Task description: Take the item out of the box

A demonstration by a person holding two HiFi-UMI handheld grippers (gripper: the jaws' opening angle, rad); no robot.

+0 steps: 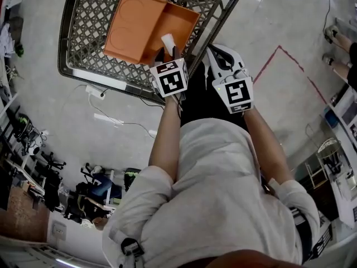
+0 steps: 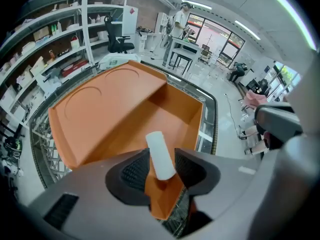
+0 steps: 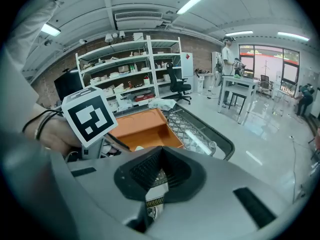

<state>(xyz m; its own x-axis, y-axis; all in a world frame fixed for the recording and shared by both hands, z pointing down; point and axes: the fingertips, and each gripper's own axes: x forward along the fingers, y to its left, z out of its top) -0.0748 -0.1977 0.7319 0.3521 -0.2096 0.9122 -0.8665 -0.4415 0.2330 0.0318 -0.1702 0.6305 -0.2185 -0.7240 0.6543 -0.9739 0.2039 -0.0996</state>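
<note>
An orange box [image 1: 139, 24] lies open in a wire shopping cart [image 1: 83, 32], its lid folded out flat to the left. A white cylindrical item [image 1: 167, 40] stands at the near edge of the box's tray. In the left gripper view the item [image 2: 160, 154] sits between the dark pads [image 2: 134, 171] of my left gripper [image 2: 161, 170], and a sliver of orange box [image 2: 115, 114] shows between the left pad and the item. The jaws stand apart around it. My right gripper [image 1: 215, 54] hovers beside the cart's near rim with its jaws [image 3: 161, 156] together and nothing in them.
The cart's grey rim [image 3: 210, 134] runs just past the box [image 3: 145, 129]. A power strip and cables [image 1: 95, 91] lie on the concrete floor, with a red tape line [image 1: 279, 54] to the right. Shelving [image 3: 125, 74] and a standing person [image 2: 177, 19] are far behind.
</note>
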